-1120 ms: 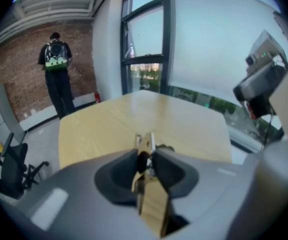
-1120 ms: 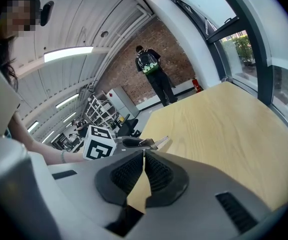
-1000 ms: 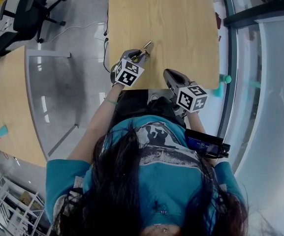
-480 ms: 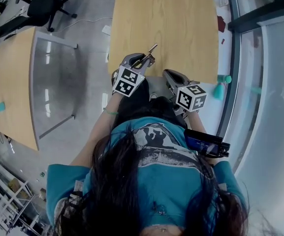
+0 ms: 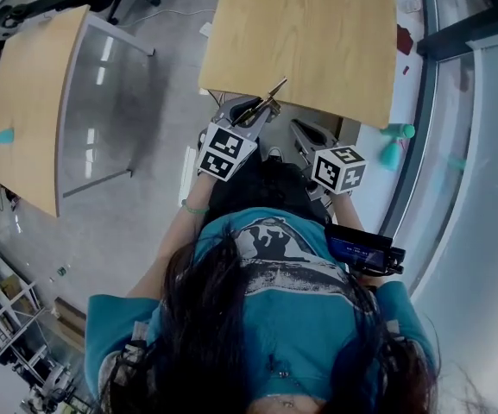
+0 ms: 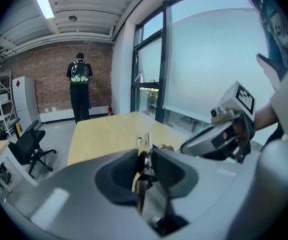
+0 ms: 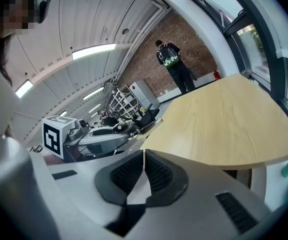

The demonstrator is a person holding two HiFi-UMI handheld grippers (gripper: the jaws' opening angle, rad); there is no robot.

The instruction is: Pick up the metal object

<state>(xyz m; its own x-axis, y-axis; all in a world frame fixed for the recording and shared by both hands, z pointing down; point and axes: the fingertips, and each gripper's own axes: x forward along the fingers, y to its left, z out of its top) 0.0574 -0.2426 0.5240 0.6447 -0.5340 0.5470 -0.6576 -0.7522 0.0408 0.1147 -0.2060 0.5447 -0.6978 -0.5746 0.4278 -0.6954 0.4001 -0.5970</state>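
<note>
One slim brass-coloured metal object (image 6: 143, 156) is sitting pinched in the left gripper (image 5: 253, 113), over the near edge of the pale wooden table (image 5: 318, 33). The right gripper (image 7: 144, 170) is idling closed, empty. Risk: the pinch is thin, so the object may be pivoting loose.

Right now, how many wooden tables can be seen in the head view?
2. The near table is at the top centre of the head view. The left table stands apart at the left edge. More tables may stand outside the frame.

Shiny silver-and-brass slim metal object (image 6: 144, 151), pale wood-grain tabletop (image 5: 318, 33) smooth matt, right gripper (image 7: 144, 156) matt grey plastic with ribbed black pads (image 7: 129, 173), grey floor (image 5: 145, 205) glossy
</note>
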